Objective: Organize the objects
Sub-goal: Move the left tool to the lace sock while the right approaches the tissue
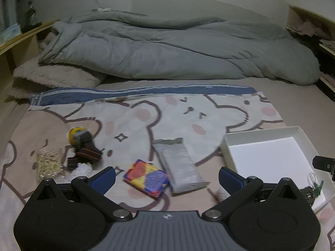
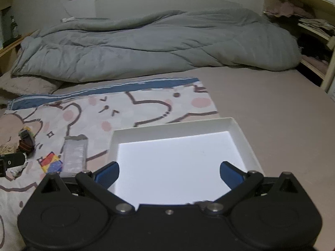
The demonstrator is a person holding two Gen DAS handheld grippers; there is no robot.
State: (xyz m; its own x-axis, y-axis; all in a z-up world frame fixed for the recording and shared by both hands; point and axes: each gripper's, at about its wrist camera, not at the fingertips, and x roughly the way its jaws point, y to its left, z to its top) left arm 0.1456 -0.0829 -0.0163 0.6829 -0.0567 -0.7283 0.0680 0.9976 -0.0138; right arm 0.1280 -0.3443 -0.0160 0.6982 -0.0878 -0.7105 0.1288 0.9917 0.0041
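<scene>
Hovering wide and empty, the left claw (image 1: 167, 179) overlooks scattered items, the right claw (image 2: 169, 174) the white box (image 2: 240, 133).

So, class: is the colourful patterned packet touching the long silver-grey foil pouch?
Touching. The left wrist view shows the colourful patterned packet with its right corner against the silver-grey foil pouch.

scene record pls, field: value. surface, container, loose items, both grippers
surface: bed with cartoon bear blanket, grey duvet bunched behind
container: white tray at the blanket's right edge; something small and green in its near corner in the left wrist view, too blurred to name
loose items: colourful card pack, silver pouch, yellow tape roll, dark strap, bag of pale sticks
left gripper: open, empty, over the card pack and pouch
right gripper: open, empty, over the tray
</scene>
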